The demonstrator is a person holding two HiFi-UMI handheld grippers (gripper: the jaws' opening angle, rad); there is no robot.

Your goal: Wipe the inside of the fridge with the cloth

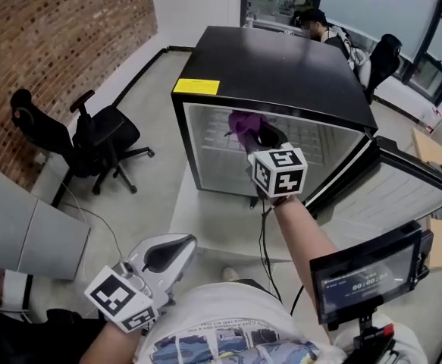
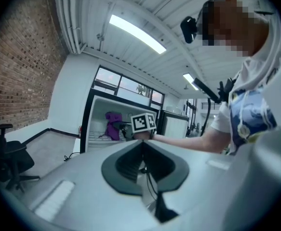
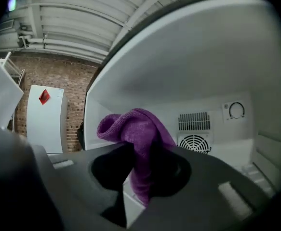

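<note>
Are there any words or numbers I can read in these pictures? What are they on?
Nothing can be read for sure.
Yellow label on the fridge top: too small to read.
Screen: pale digits, too blurred to read.
Shirt print: blurred.
Marker cubes: black-and-white squares only, no words.
Red diamond sign on a white panel: no legible words.

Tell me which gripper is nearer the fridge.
Right. The right gripper reaches into the open fridge with the purple cloth clamped; the left gripper hangs low by the person's torso, well clear of it.
</note>
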